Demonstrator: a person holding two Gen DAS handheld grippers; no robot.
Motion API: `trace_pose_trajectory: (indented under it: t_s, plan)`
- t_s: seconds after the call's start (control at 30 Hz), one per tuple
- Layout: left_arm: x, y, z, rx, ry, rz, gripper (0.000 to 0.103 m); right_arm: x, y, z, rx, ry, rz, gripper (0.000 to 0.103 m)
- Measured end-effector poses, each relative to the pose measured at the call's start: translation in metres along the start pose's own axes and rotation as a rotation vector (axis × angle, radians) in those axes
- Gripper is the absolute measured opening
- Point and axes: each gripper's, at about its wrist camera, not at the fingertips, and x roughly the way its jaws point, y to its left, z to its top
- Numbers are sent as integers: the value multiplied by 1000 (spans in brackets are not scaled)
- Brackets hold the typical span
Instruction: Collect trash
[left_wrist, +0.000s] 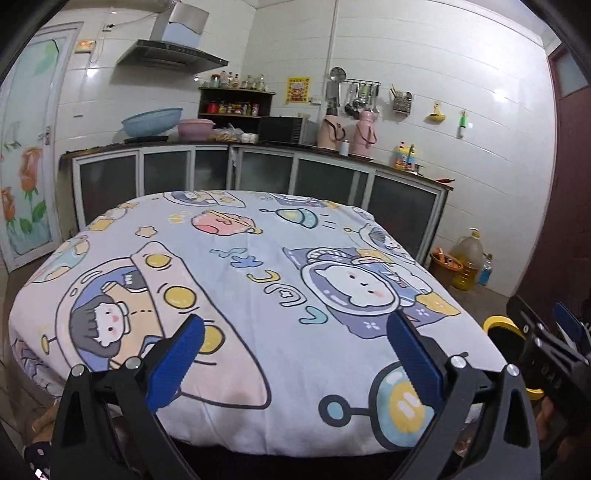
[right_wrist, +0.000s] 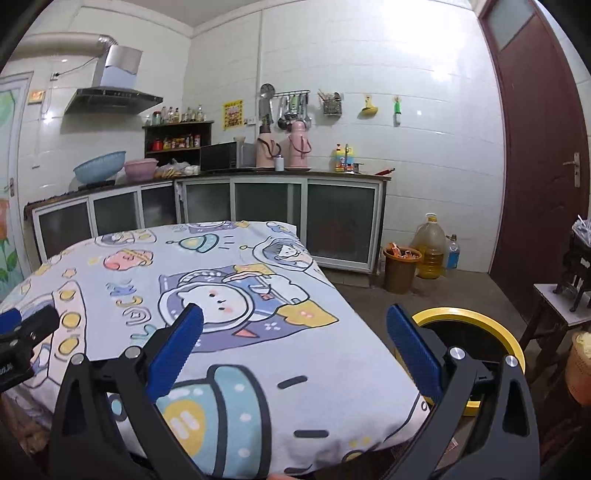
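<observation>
Left wrist view first: the left hand-held gripper (left_wrist: 295, 339) hangs over the near edge of the table with the cartoon space-print cloth (left_wrist: 258, 266), blue pads spread wide and nothing between them. I can't spot a single bit of trash on the cloth from here. The yellow-rimmed bin (left_wrist: 498, 326) peeks out just beside the table's right edge, mostly hidden behind the right hand-held gripper (left_wrist: 550, 343); from this side I can't tell how that one's jaws stand.

Right wrist view: the right hand-held gripper (right_wrist: 294, 332) is also spread wide and empty, half over the table corner, half over the yellow-rimmed bin (right_wrist: 467, 314) on the floor. The bin stands upright, mouth pointing straight up, long axis vertical, with a dark liner inside. A brown basket (right_wrist: 400, 269) with orange scraps sits by the cabinets, well apart.

My take: with no trash visible on the table, it's either the start or the wrap-up. If anything's left, I'd sweep both views slowly, keep the jaws wide, approach flat scraps low so the cloth doesn't bunch, and drop over the bin's open mouth.
</observation>
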Motion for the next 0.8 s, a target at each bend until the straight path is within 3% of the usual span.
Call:
trace_pose_trajectory:
  t_s: [0.37,0.8]
  plan:
    - [5,2,-8,7,37,50,95,-1,5,-10,-5,8,-5,95]
    - [13,11,-13,-30,69,52,95,2,13,-14,-27,19,-2,95]
